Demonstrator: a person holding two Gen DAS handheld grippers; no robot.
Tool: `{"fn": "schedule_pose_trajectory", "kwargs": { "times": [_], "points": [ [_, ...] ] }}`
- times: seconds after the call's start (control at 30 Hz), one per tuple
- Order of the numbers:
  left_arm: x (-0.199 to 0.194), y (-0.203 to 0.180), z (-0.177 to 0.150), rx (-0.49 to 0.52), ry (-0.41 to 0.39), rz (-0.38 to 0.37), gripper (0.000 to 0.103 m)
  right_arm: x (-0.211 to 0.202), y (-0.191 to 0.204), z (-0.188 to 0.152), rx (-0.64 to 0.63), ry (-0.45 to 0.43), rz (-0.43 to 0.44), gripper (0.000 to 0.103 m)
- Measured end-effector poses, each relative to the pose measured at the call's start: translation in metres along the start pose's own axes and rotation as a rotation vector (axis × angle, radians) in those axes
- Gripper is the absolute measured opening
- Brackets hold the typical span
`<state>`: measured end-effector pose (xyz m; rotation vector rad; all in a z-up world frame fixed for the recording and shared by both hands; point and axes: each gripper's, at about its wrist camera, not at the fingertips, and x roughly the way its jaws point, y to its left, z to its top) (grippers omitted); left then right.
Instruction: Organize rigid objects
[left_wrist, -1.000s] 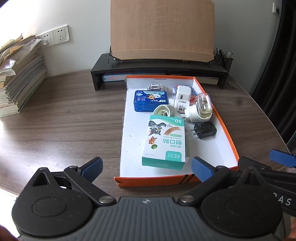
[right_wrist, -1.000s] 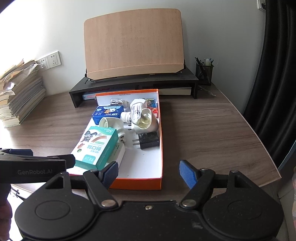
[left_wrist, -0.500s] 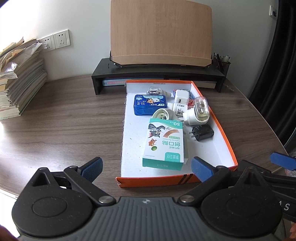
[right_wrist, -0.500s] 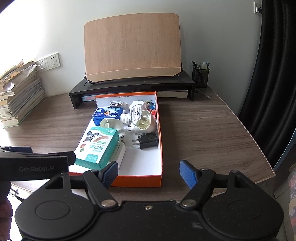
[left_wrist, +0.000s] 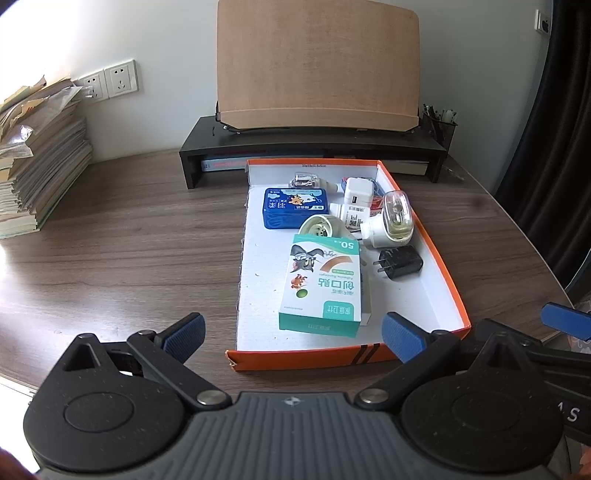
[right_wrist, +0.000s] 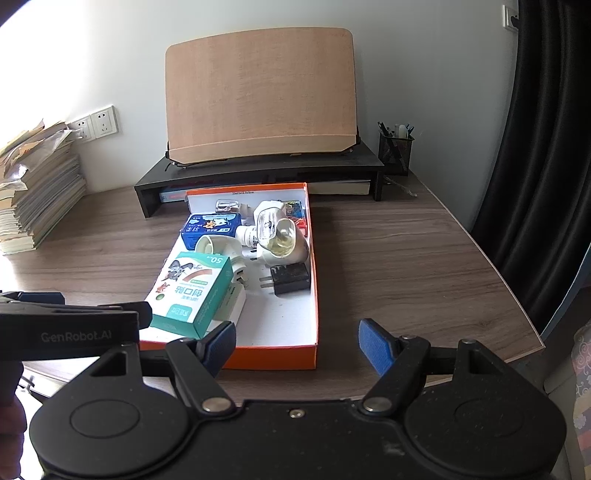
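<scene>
An orange box lid with a white inside (left_wrist: 443, 280) (right_wrist: 315, 295) lies on the wooden desk. In it are a green bandage box (left_wrist: 323, 286) (right_wrist: 192, 291), a blue tin (left_wrist: 295, 206) (right_wrist: 210, 228), a black plug adapter (left_wrist: 400, 262) (right_wrist: 290, 278), a white plug-in vaporizer (left_wrist: 391, 219) (right_wrist: 279, 236), a white charger (left_wrist: 357, 190) and other small items. My left gripper (left_wrist: 291, 332) is open and empty, just before the lid's near edge. My right gripper (right_wrist: 297, 343) is open and empty, at the lid's near right corner.
A black monitor riser (left_wrist: 314, 142) (right_wrist: 258, 173) with a wooden board (left_wrist: 317, 66) on it stands behind the lid. A stack of books (left_wrist: 33, 162) sits far left. A pen holder (right_wrist: 395, 151) stands at the back right. Dark curtain (right_wrist: 546, 147) hangs on the right.
Both grippers have pulled back and risen slightly, so the lid and desk look smaller and farther. The jaws stayed open. Nothing in the lid moved.
</scene>
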<state>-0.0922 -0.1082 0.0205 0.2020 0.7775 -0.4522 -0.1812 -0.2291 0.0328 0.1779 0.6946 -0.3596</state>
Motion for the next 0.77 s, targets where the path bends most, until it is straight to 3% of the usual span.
{"fn": "schedule_pose_trajectory", "kwargs": {
  "times": [0.77],
  "points": [
    [0.0033,0.0058,0.0001,-0.005,0.000,-0.029,0.103,-0.0019,0.0055,0.0000,-0.006,-0.001,-0.018,0.087]
  ]
}}
